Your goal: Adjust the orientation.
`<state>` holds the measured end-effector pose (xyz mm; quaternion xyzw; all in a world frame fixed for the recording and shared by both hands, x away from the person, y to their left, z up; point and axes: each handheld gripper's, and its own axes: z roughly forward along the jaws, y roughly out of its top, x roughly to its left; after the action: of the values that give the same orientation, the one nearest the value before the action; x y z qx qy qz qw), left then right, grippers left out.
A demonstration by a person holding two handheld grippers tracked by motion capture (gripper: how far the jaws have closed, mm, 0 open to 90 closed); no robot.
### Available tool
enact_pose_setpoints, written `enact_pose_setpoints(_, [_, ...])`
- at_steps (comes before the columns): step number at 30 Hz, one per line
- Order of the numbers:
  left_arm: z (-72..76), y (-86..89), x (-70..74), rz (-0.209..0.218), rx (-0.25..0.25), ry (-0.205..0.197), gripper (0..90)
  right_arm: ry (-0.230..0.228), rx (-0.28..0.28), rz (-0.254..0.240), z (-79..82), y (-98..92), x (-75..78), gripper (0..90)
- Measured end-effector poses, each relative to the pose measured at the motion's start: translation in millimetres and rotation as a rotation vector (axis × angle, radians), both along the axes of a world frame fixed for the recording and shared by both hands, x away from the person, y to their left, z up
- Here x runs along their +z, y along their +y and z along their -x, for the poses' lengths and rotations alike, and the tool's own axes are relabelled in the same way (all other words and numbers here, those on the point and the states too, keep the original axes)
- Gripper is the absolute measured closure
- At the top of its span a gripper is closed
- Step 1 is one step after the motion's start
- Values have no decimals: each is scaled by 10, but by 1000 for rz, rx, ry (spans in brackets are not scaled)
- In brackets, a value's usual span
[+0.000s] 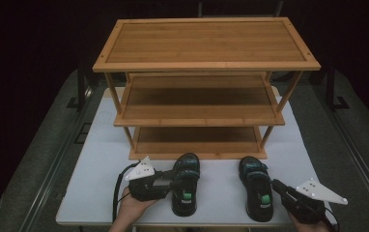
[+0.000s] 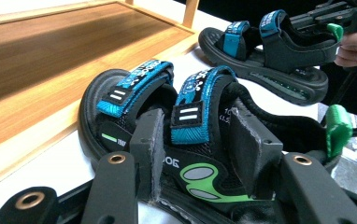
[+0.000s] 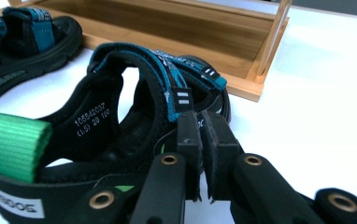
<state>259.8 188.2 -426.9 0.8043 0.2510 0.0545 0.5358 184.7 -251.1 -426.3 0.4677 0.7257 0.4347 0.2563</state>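
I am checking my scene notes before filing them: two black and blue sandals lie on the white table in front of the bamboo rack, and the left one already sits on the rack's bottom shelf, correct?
Not quite. The left sandal is not on the bottom shelf; like the right sandal, it lies on the white table in front of the bamboo rack, as the high view shows.
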Motion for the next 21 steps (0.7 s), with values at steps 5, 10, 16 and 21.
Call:
enact_pose_setpoints(5, [14, -12, 9, -11, 5, -7, 550, -23, -3, -15, 44, -5, 34, 846])
enact_pose_setpoints(10, [36, -31, 23, -18, 15, -10, 550, -40, 0, -38, 78, -3, 69, 822])
enact_pose_setpoints(16, [43, -38, 30, -20, 20, -7, 552, -50, 17, -45, 106, 22, 102, 808])
enact_pose_setpoints(21, [55, -50, 41, -24, 29, -11, 554, -56, 19, -41, 108, 48, 110, 783])
